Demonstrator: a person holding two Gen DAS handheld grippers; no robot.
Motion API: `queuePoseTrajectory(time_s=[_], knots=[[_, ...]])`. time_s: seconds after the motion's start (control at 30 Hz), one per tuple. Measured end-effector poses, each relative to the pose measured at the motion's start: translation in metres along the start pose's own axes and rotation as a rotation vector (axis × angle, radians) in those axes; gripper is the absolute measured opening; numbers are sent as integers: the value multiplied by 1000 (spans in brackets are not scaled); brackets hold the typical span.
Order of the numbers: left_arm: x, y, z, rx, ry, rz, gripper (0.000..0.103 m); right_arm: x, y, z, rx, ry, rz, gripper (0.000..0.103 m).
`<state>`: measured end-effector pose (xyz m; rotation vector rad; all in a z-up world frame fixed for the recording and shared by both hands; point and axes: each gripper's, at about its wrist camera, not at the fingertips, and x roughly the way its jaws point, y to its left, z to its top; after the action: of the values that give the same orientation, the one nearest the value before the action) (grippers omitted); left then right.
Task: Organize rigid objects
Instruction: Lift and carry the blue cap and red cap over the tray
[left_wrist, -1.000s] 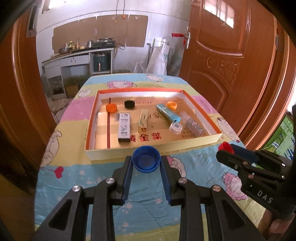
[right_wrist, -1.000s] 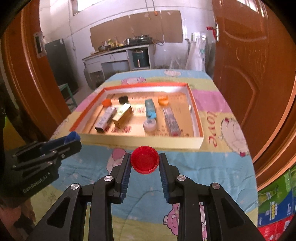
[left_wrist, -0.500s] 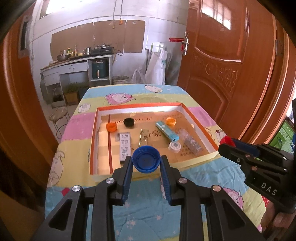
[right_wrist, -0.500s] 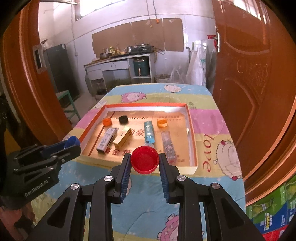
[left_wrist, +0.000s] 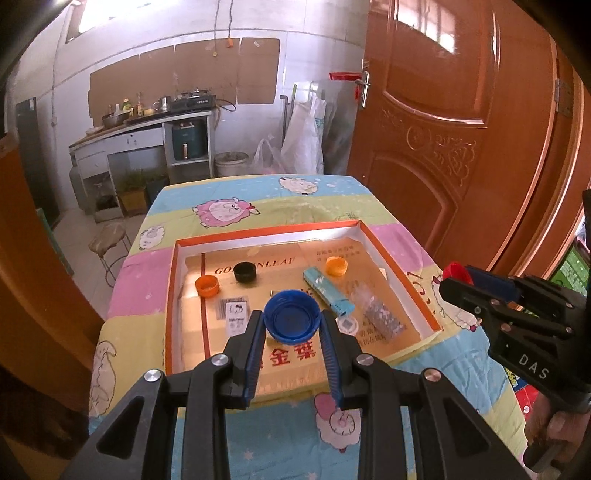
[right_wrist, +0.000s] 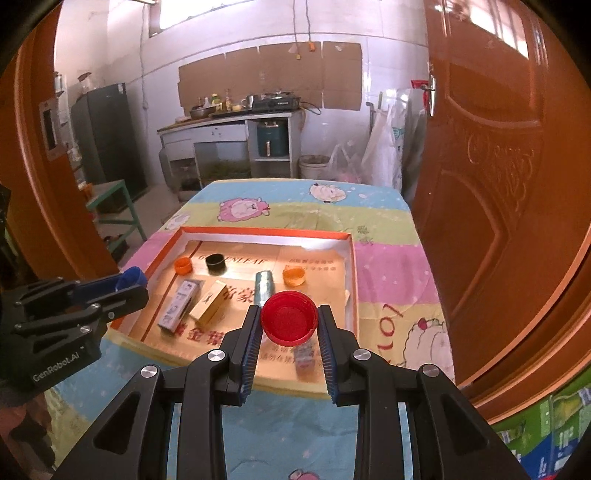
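My left gripper (left_wrist: 292, 320) is shut on a blue bottle cap (left_wrist: 292, 316), held hollow side up above the near half of the orange-rimmed cardboard tray (left_wrist: 170, 295). My right gripper (right_wrist: 289, 320) is shut on a red bottle cap (right_wrist: 289, 319), also over the tray's (right_wrist: 351, 280) near edge. Inside the tray lie two orange caps (left_wrist: 207, 286) (left_wrist: 336, 266), a black cap (left_wrist: 246, 272), a teal tube (left_wrist: 327, 290), a clear packet (left_wrist: 380, 315), a white cap (left_wrist: 349, 325) and small boxes (right_wrist: 211, 302). Each gripper shows in the other's view, the right one (left_wrist: 456, 275) and the left one (right_wrist: 133, 280).
The tray sits on a table under a pastel cartoon-sheep cloth (left_wrist: 229, 210). A brown wooden door (left_wrist: 443, 129) stands close on the right. A stool (left_wrist: 109, 240) and a kitchen counter (left_wrist: 147, 125) lie beyond the table's far end.
Both grippers have risen and moved forward with their caps, from in front of the tray to above its near part. The grips are unchanged.
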<state>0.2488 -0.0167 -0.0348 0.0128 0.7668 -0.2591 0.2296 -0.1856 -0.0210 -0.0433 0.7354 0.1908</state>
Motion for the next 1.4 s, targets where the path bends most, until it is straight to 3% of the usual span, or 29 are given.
queuePoseTrajectory(time_s=[0.93,1.4], knots=[[81,-2,58,-12,68,-32,31,85,-32,39,27,63,9,30],[132,4,68,-33,147,-45,30,134,-44,50,44,117,14,30]])
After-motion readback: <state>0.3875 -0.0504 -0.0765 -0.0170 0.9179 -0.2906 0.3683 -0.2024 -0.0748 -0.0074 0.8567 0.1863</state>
